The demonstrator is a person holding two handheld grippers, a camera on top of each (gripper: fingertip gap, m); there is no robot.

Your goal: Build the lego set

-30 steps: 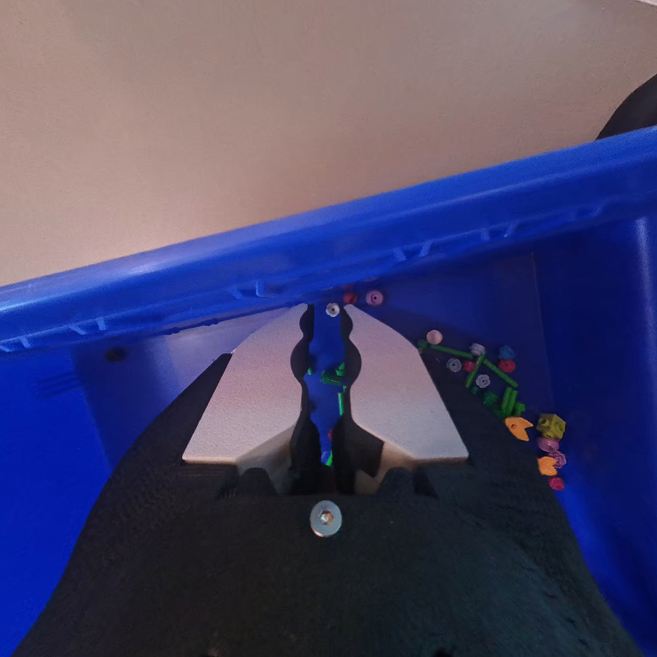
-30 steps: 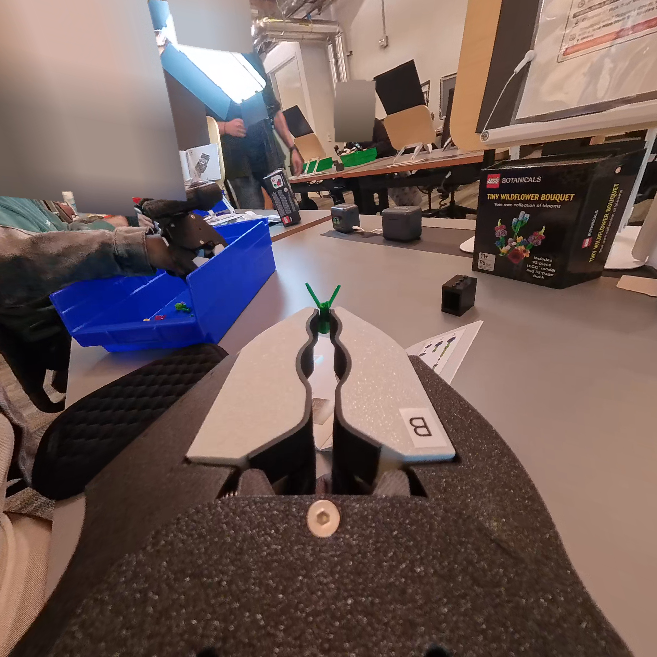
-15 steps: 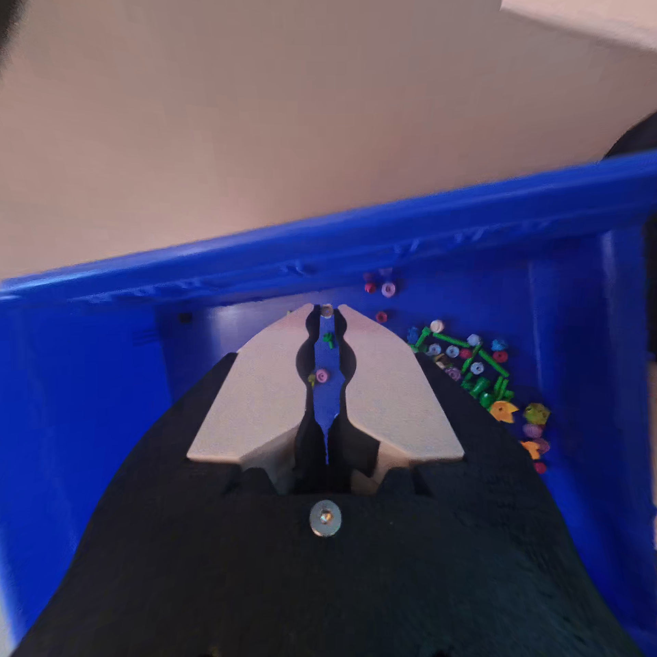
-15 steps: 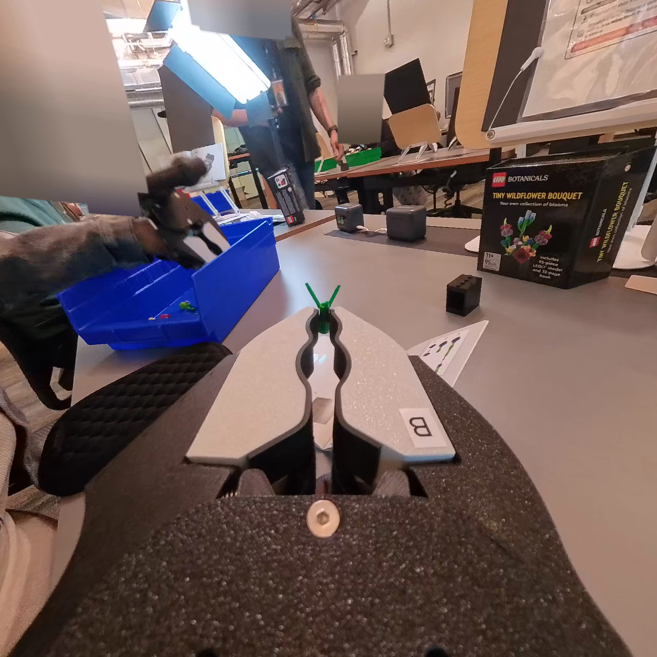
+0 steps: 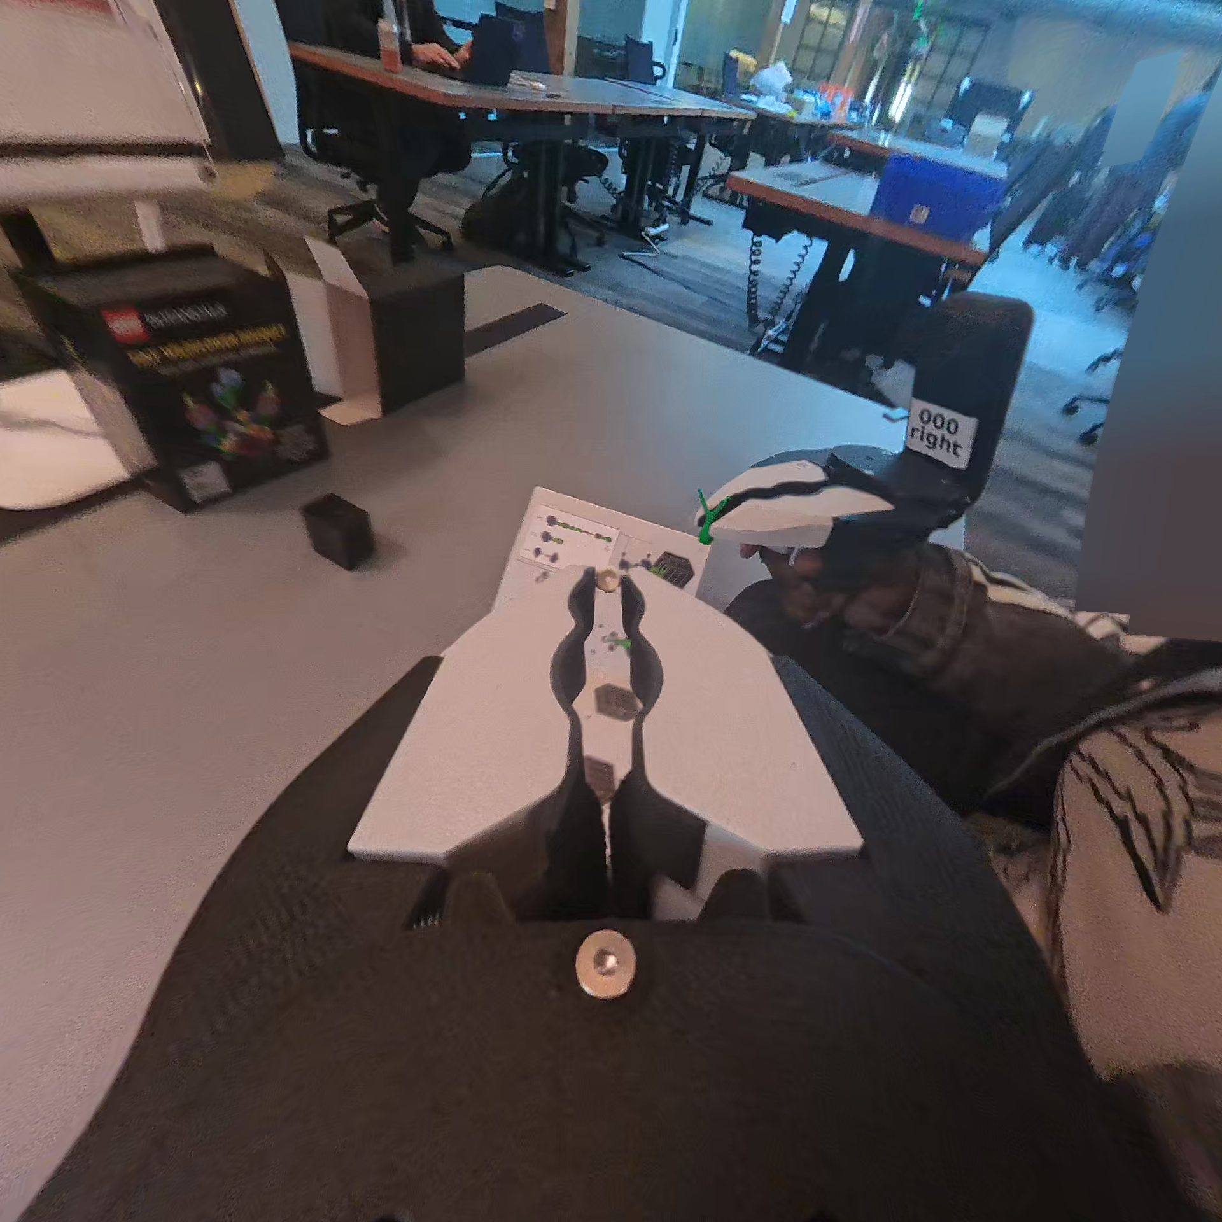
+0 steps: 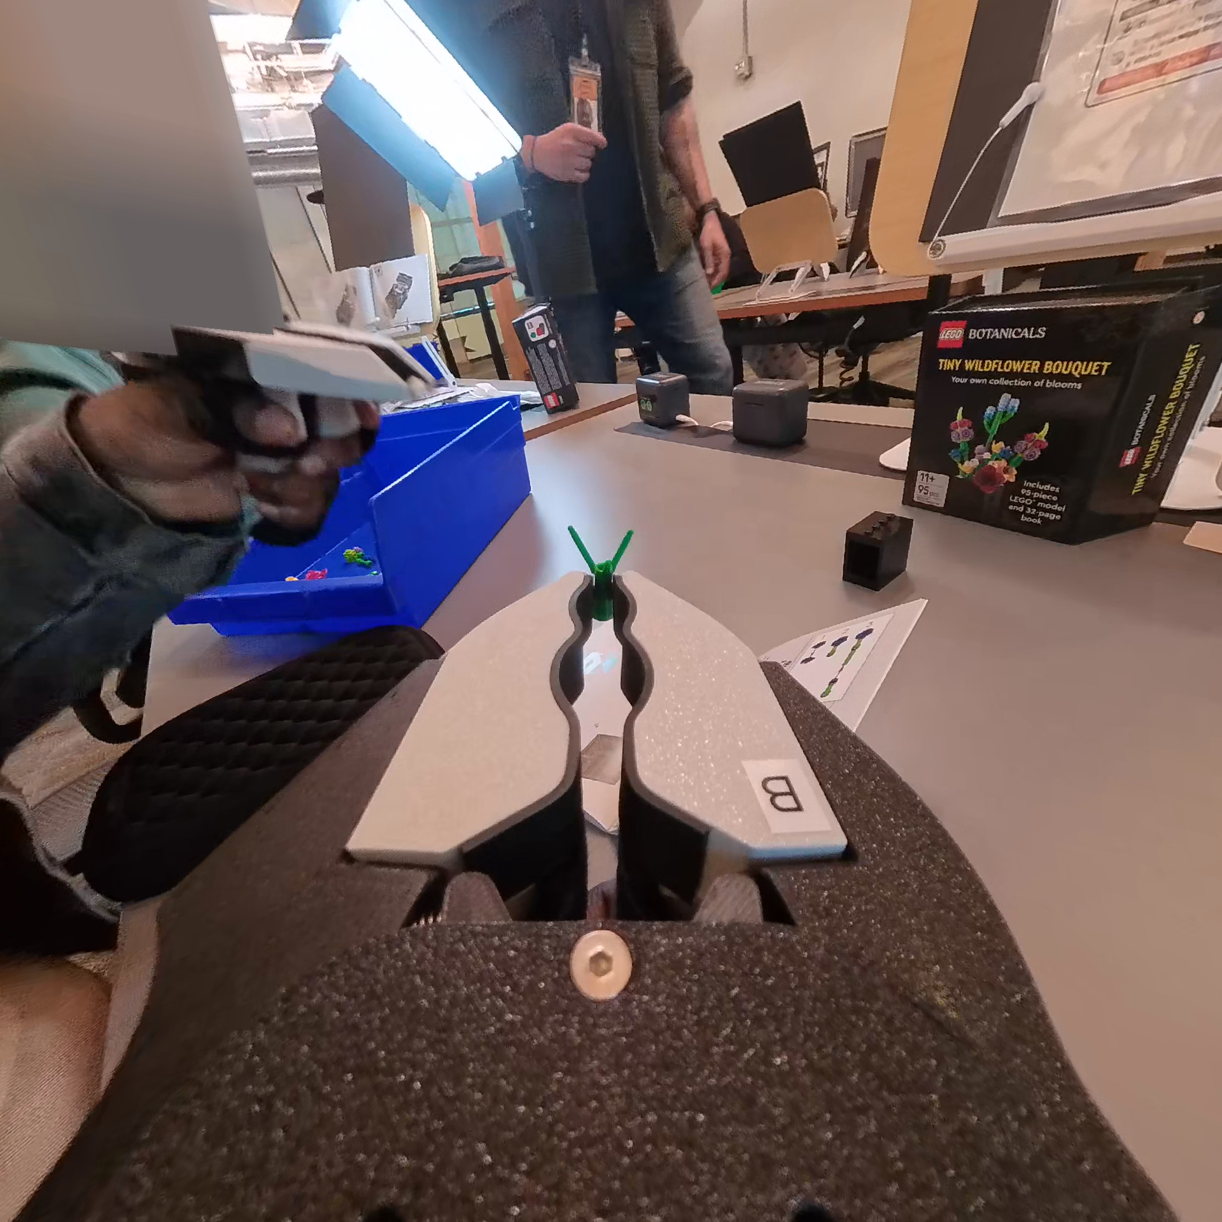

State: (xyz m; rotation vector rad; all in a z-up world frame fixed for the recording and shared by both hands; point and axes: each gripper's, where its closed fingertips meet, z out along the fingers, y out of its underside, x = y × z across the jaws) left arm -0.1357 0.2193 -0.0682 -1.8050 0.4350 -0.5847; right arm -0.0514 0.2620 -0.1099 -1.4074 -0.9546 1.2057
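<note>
My left gripper (image 5: 607,582) is shut on a small round pale stud (image 5: 606,580) at its tips, held above the instruction sheet (image 5: 575,535). My right gripper (image 6: 602,582) is shut on a green forked stem piece (image 6: 600,562) that sticks up from its tips. The right gripper also shows in the left wrist view (image 5: 711,522) to the right, stem (image 5: 707,519) pointing left. The left gripper shows blurred in the right wrist view (image 6: 410,380), above the blue parts bin (image 6: 449,489).
The blue bin holds several small coloured pieces (image 6: 357,559). A black set box (image 6: 1051,423) stands at the far right, with a small black brick (image 6: 876,549) in front of it. A person (image 6: 615,185) stands behind the table. An instruction sheet (image 6: 846,651) lies under the grippers. The tips of one gripper are about 11 cm away from the tips of the other.
My left gripper has lifted out of the blue bin with the pale stud and swung over the table toward the right gripper. The right gripper has held still with the stem.
</note>
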